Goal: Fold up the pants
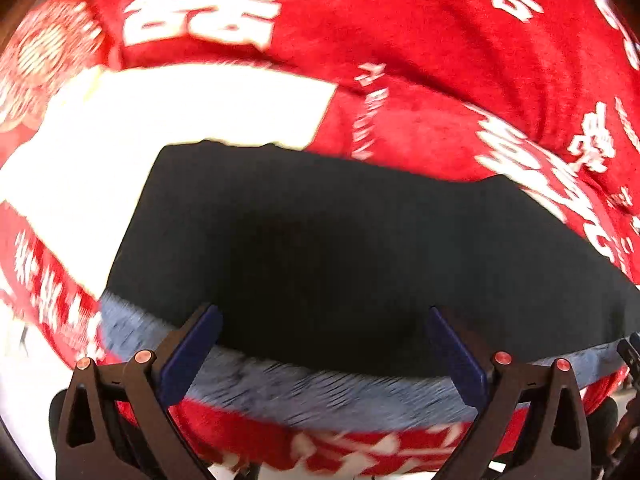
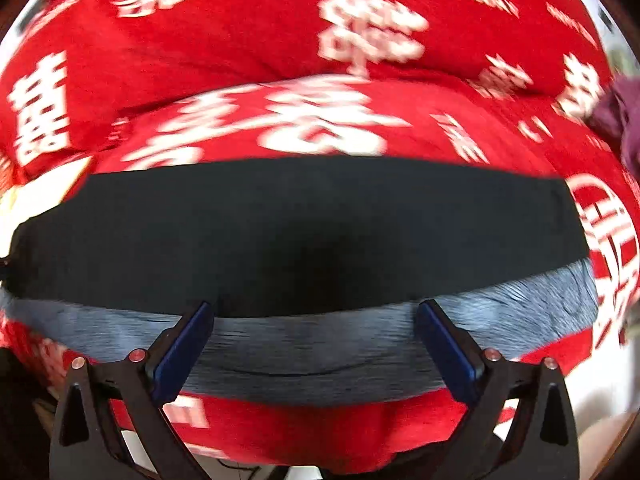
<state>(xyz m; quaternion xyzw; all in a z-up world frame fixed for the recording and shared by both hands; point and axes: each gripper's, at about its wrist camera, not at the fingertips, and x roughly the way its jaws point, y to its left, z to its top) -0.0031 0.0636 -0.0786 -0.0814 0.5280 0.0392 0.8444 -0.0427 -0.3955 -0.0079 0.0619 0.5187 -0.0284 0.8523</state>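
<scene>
The pants (image 1: 340, 240) are black with a fuzzy blue-grey lining (image 1: 312, 392) showing along their near edge. They lie flat on a red blanket (image 1: 420, 60) with white characters. My left gripper (image 1: 324, 316) is open, its blue-padded jaws wide apart just over the lined near edge, holding nothing. In the right wrist view the same pants (image 2: 320, 232) stretch across the frame with the lining (image 2: 320, 356) in front. My right gripper (image 2: 316, 312) is open too, hovering over that edge. The other gripper's tip shows at the far right (image 1: 630, 350).
A white patch (image 1: 180, 108) of the blanket lies beyond the pants at the left. A purple cloth (image 2: 620, 120) sits at the right edge of the right wrist view. The blanket (image 2: 280, 40) is rumpled into ridges behind the pants.
</scene>
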